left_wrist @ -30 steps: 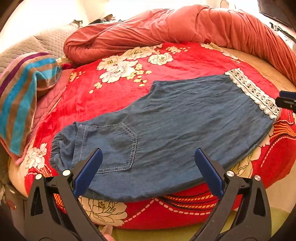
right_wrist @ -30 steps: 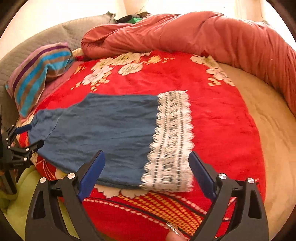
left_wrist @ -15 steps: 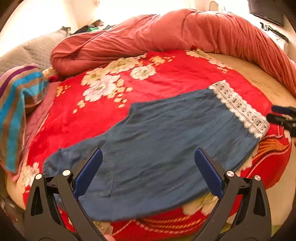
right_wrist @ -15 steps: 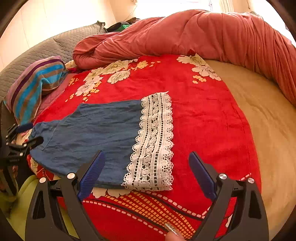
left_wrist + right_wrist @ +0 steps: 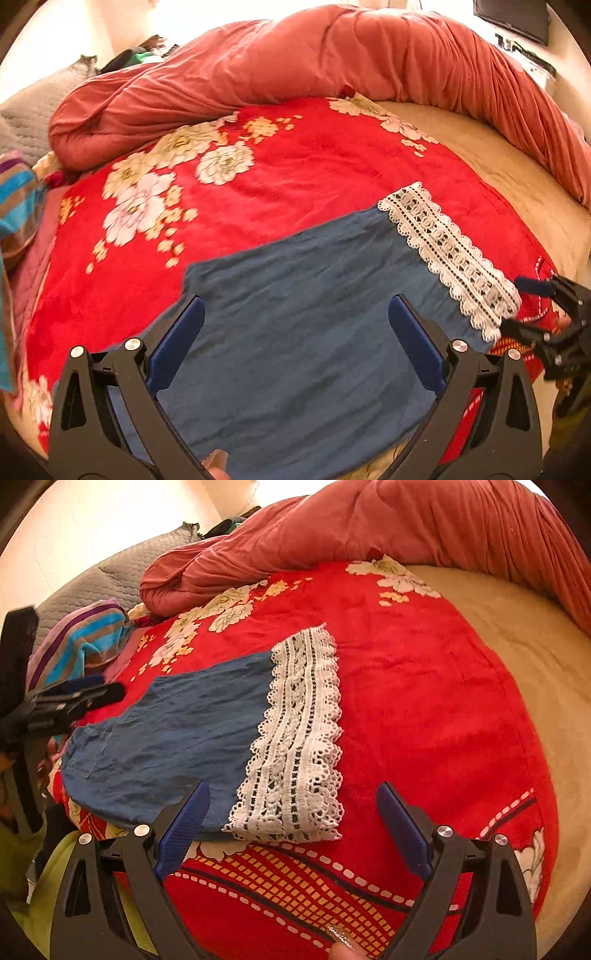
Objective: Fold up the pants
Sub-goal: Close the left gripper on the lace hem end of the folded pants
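Note:
Blue denim pants (image 5: 295, 332) with a white lace hem (image 5: 450, 254) lie flat on the red floral blanket (image 5: 295, 177). They also show in the right wrist view (image 5: 177, 738), with the lace hem (image 5: 299, 746) toward the middle. My left gripper (image 5: 295, 343) is open over the middle of the pants, holding nothing. My right gripper (image 5: 291, 823) is open just before the near lace corner, holding nothing. The right gripper also shows in the left wrist view (image 5: 532, 306) by the lace end. The left gripper shows in the right wrist view (image 5: 81, 694) near the waist end.
A rolled salmon-red duvet (image 5: 332, 62) runs along the far side of the bed. A striped pillow (image 5: 81, 638) and grey quilted headboard (image 5: 110, 579) sit at the left. Beige sheet (image 5: 535, 646) lies to the right of the blanket.
The left gripper has moved forward and right over the pants, so the pocket and waist have left its view. The right gripper has come closer to the lace hem. Both stay open.

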The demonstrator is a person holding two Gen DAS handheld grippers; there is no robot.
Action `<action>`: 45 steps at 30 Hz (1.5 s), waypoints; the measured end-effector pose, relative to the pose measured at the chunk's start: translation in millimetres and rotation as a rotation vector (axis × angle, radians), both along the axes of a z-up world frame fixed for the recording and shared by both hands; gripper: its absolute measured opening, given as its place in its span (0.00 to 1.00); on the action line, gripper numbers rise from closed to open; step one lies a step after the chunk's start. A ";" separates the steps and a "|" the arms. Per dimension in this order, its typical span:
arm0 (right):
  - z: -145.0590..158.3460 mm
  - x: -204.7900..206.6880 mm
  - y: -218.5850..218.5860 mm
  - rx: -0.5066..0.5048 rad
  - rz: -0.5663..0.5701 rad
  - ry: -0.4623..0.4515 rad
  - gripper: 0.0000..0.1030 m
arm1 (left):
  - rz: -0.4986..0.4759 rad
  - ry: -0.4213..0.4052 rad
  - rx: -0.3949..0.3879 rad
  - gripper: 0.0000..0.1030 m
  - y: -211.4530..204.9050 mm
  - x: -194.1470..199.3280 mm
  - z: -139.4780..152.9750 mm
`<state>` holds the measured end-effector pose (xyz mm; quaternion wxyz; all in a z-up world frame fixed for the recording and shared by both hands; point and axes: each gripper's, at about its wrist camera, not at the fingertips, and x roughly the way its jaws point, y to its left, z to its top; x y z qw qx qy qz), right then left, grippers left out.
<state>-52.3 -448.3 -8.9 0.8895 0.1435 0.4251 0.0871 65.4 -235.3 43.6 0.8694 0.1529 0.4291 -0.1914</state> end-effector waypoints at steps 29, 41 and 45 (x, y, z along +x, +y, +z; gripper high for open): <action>-17.2 20.1 -0.2 0.136 0.031 -0.009 0.66 | -0.305 0.175 0.050 0.72 -115.3 99.1 -89.0; -21.5 34.6 10.7 0.099 0.067 -0.007 0.40 | -0.321 0.285 -0.089 0.14 -125.7 95.3 -88.0; -17.5 35.3 11.8 0.095 0.073 -0.012 0.26 | -0.313 0.307 -0.163 0.09 -113.4 97.7 -82.5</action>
